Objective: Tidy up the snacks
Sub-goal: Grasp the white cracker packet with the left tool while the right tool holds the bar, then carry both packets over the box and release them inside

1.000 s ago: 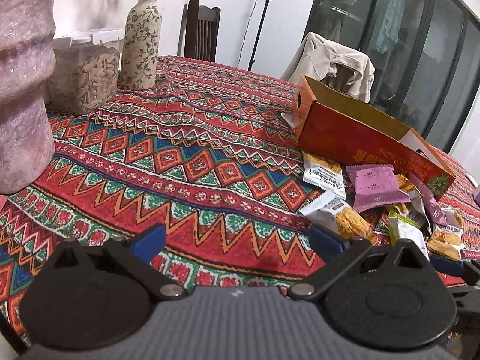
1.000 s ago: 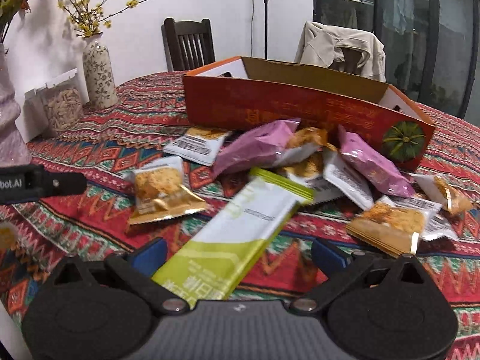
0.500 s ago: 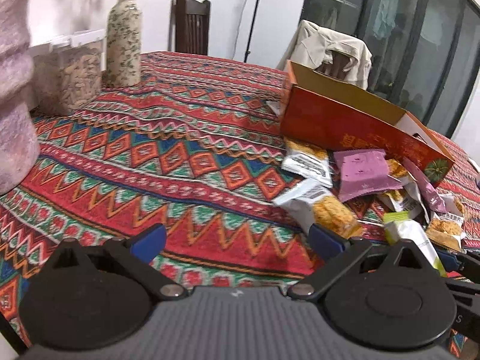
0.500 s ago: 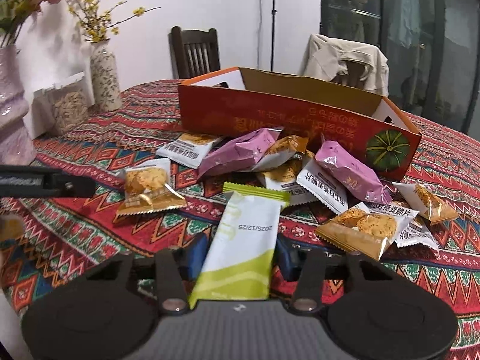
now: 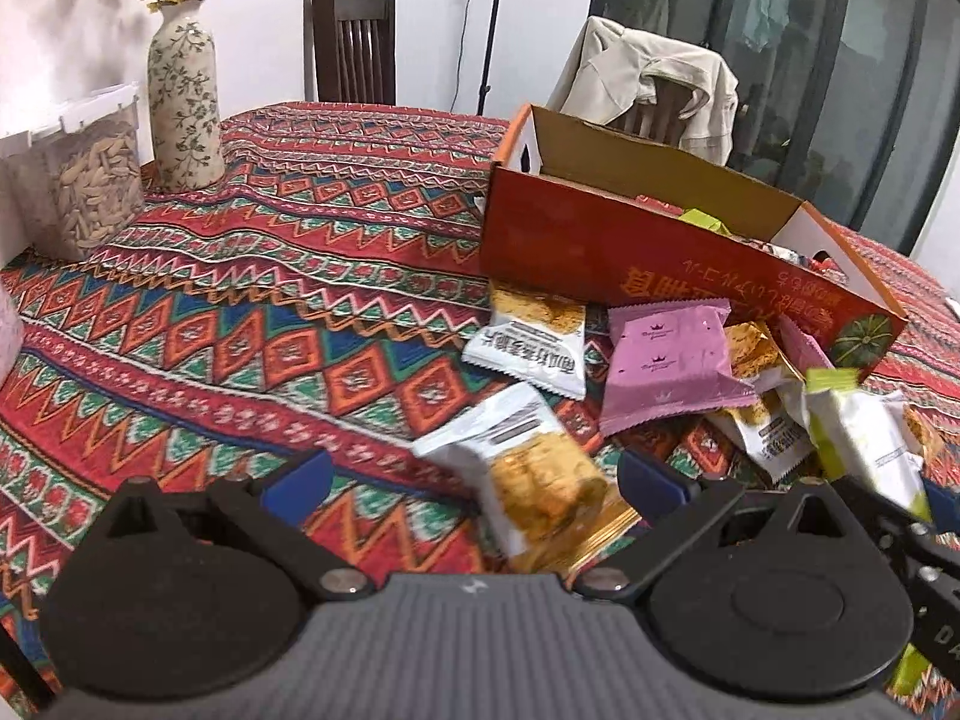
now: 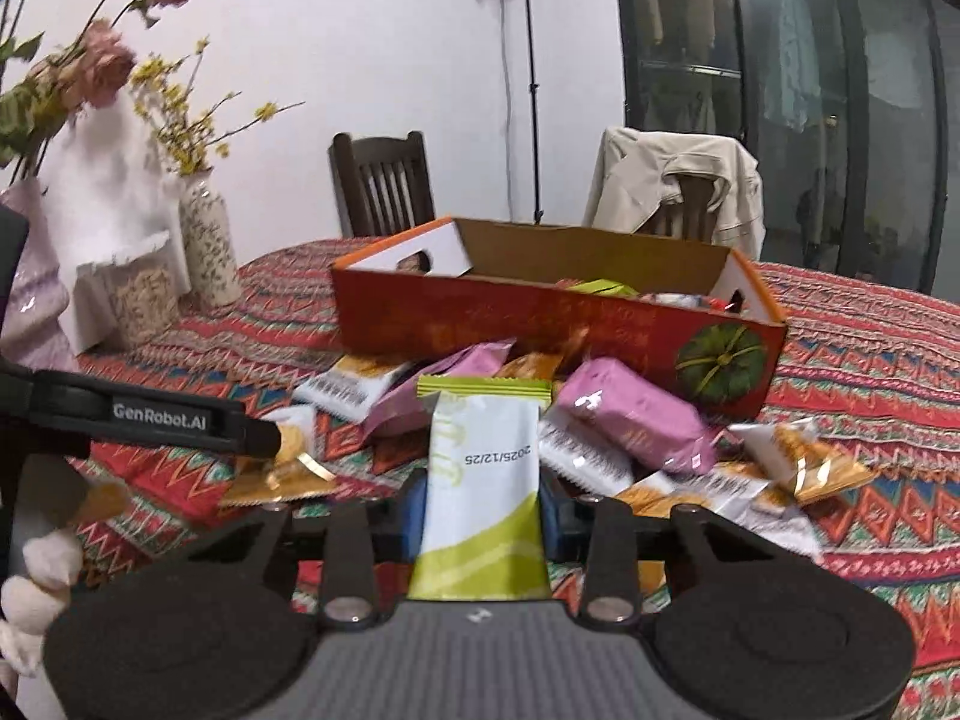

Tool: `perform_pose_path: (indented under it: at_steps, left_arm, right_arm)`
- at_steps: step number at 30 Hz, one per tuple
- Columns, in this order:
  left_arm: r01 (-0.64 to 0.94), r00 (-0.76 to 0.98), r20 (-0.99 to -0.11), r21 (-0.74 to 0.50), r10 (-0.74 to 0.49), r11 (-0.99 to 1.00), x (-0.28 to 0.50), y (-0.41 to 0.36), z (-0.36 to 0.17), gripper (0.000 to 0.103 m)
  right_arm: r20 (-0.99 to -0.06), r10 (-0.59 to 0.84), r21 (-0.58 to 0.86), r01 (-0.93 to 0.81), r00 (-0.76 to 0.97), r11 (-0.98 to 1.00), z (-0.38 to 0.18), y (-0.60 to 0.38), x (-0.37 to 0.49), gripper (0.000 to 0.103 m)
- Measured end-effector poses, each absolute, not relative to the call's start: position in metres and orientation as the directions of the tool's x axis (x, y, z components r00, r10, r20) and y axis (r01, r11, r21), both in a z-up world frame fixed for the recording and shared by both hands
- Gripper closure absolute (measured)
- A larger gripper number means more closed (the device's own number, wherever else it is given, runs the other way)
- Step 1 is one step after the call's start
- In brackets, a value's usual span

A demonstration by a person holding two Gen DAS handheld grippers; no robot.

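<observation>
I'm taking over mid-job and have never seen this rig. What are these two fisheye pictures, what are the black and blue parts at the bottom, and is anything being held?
There is no robot arm: a person holds a two-finger gripper in each hand, and a camera on each one looks forward along its fingers. The black and blue parts at the bottom are those grippers.

In the left wrist view the left gripper is open, with a gold snack packet lying on the patterned tablecloth between its fingers.

In the right wrist view the right gripper is shut on a green and white packet.

Behind lie loose snack packets, some pink, in front of an orange cardboard box with a few snacks inside.
</observation>
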State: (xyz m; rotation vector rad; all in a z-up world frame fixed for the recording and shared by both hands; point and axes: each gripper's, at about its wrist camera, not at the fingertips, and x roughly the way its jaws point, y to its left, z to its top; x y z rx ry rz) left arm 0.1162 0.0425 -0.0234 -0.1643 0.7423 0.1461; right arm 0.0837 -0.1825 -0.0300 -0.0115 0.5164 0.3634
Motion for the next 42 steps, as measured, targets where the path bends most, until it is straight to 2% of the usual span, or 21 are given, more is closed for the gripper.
perform_pose_path:
  at_steps: [11, 17, 19, 24, 25, 26, 31, 42]
  left_arm:
    - [-0.283, 0.673, -0.719, -0.031, 0.175, 0.959, 0.145, 0.023, -0.038, 0.002]
    - [-0.273, 0.674, -0.716, -0.010, 0.184, 0.962, 0.144, 0.020, -0.039, 0.016]
    - [-0.259, 0.682, -0.709, -0.006, 0.179, 0.966, 0.142, 0.021, -0.038, 0.029]
    - [-0.235, 0.700, -0.702, -0.050, 0.133, 0.971, 0.134, 0.030, -0.035, 0.042]
    - [-0.233, 0.702, -0.700, -0.053, 0.130, 0.971, 0.133, 0.033, -0.034, 0.052]
    - [-0.232, 0.704, -0.698, -0.054, 0.129, 0.971, 0.132, 0.035, -0.034, 0.058]
    - [-0.199, 0.719, -0.687, -0.059, 0.105, 0.978, 0.129, 0.042, -0.029, 0.062]
    - [-0.107, 0.817, -0.574, -0.052, 0.058, 0.993, 0.124, 0.034, 0.019, 0.063]
  right_arm:
    - [-0.463, 0.315, 0.080, -0.315, 0.829, 0.946, -0.028, -0.207, 0.112, 0.068]
    - [-0.453, 0.325, 0.076, -0.327, 0.830, 0.942, -0.027, -0.206, 0.113, 0.068]
    - [-0.452, 0.328, 0.076, -0.330, 0.830, 0.941, -0.027, -0.206, 0.113, 0.068]
    - [-0.447, 0.328, 0.076, -0.330, 0.832, 0.941, -0.026, -0.206, 0.112, 0.068]
    - [-0.446, 0.326, 0.075, -0.328, 0.834, 0.942, -0.026, -0.207, 0.111, 0.068]
    - [-0.444, 0.325, 0.075, -0.326, 0.835, 0.942, -0.025, -0.207, 0.111, 0.068]
    - [-0.440, 0.321, 0.077, -0.322, 0.839, 0.944, -0.023, -0.210, 0.109, 0.068]
    - [-0.411, 0.315, 0.057, -0.321, 0.855, 0.945, -0.006, -0.211, 0.107, 0.068]
